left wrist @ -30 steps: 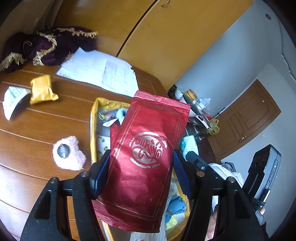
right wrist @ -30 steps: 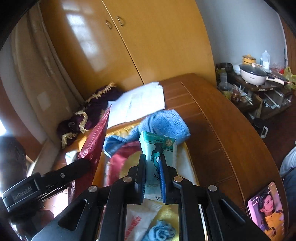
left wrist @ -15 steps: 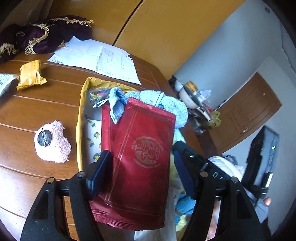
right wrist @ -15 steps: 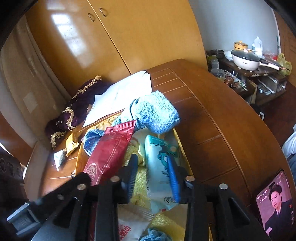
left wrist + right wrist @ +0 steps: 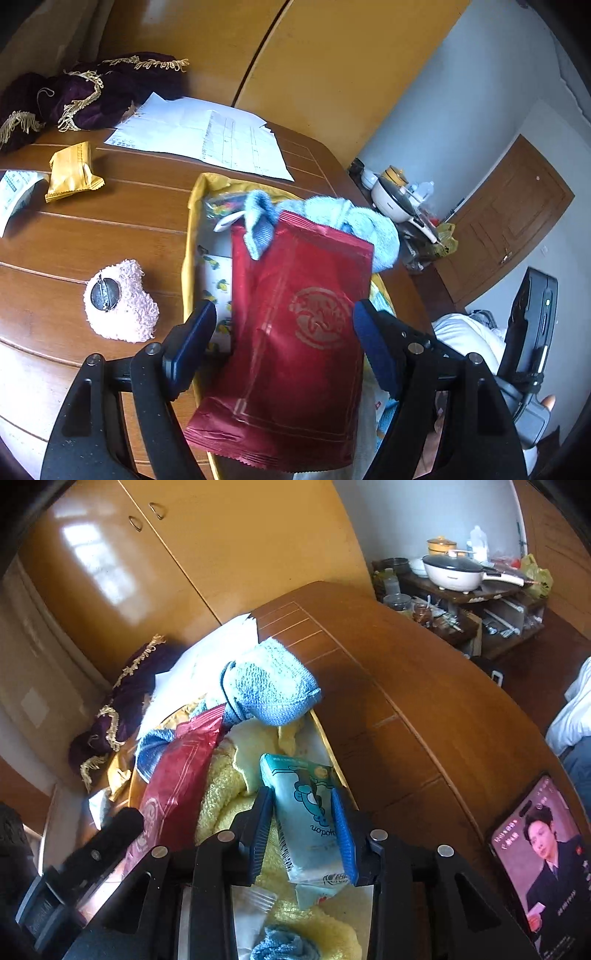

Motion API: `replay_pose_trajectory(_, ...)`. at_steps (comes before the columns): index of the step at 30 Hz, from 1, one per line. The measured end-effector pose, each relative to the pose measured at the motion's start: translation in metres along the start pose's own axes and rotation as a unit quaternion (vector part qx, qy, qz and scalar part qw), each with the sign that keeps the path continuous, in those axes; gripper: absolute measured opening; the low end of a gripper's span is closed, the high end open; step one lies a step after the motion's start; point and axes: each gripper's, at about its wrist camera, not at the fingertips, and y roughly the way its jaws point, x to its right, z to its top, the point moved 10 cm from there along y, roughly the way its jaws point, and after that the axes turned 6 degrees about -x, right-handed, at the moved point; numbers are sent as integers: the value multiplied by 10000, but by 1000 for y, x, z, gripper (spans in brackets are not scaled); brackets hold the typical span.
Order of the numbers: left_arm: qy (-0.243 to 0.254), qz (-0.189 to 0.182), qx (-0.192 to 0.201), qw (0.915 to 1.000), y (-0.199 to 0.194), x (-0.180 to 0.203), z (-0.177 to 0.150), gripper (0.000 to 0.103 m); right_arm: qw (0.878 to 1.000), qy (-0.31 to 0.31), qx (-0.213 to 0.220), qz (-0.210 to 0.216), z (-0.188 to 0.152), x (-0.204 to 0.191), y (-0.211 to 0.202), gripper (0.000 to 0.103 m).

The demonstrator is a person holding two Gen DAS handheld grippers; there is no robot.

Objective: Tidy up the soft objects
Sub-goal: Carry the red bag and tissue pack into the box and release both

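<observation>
Both tools hang released over the yellow box (image 5: 190, 258): left tool (image 5: 284, 332) straddling a red packet (image 5: 295, 332), right tool (image 5: 303, 830) straddling a teal pack (image 5: 306, 812); blue towel (image 5: 269, 690) at twelve o'clock.

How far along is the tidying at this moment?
Done: blue towel, yellow towel, red packet and teal packet lie in the yellow box. In hand: nothing; left gripper and right gripper are open around the packets. Left: pink puff, gold packet and white packet on the table.
</observation>
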Motion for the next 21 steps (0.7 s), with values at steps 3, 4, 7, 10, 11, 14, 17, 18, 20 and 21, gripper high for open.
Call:
replay_pose_trajectory(3, 67, -72, -20, 9999, 1, 2, 0, 76, 9999, -24, 73, -91, -4, 5, -4, 33)
replay_pose_trajectory(4, 87, -95, -19, 9999, 1, 4, -1, 77, 9999, 32, 78, -83, -4, 8, -5, 33)
replay_pose_trajectory(7, 109, -229, -31, 9997, 1, 8, -2, 76, 9998, 82, 94, -158, -5, 14, -9, 33)
replay_pose_trajectory(10, 162, -216, 165, 9995, -6, 9, -1, 77, 9998, 41, 140, -96, -5, 12, -11, 36)
replay_pose_trajectory(11, 193, -219, 236, 9993, -10, 9, 0, 77, 9999, 42, 128, -13, -5, 11, -12, 36)
replay_pose_trajectory(14, 121, -502, 308, 9982, -26, 8, -3, 77, 9989, 47, 281, 370, -1, 8, -28, 46)
replay_pose_trajectory(17, -66, -623, 451, 9970, -50, -4, -2, 77, 9977, -264, 546, 318, 5, -5, -47, 62)
replay_pose_trajectory(18, -107, -623, 514, 9967, -59, -11, -1, 77, 9970, -387, 572, 347, 5, -13, -52, 63)
replay_pose_trajectory(20, -197, -505, 658, 9964, -76, -25, 2, 78, 9943, -632, 546, 668, 5, -36, -61, 63)
replay_pose_trajectory(21, -276, -437, 743, 9959, -85, -35, 2, 78, 9916, -785, 519, 892, 3, -51, -64, 63)
